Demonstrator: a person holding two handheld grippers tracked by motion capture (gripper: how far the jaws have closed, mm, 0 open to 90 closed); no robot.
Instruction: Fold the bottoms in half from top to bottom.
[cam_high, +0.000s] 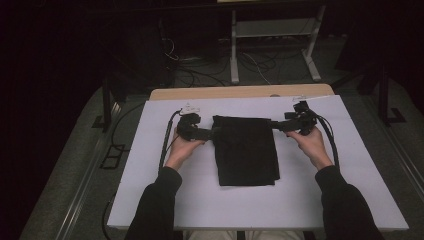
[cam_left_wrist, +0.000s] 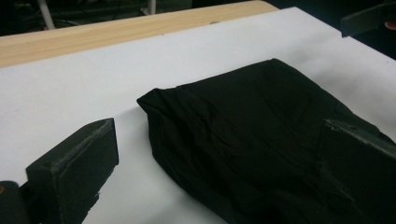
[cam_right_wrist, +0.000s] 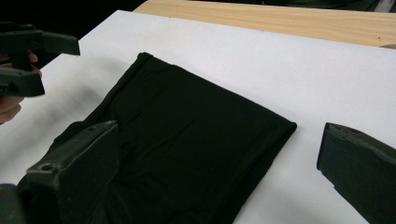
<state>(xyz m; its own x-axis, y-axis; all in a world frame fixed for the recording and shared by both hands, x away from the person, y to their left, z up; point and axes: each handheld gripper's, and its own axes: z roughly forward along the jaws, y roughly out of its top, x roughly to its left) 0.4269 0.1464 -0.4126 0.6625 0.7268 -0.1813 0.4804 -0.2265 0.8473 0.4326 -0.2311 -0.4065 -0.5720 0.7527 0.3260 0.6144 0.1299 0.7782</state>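
Now we see a folded black cloth (cam_high: 246, 150) lying flat in the middle of the high view, on a white sheet (cam_high: 150, 190) that covers the wooden table (cam_high: 240, 92). Our left gripper (cam_high: 212, 133) sits at the cloth's upper left corner with its jaws wide apart — one over the cloth, one over the white sheet. Our right gripper (cam_high: 276, 125) is at the upper right corner — its jaws gape wide too, holding nothing.

We can read no text, label, brand, number or sign anywhere in these pictures.
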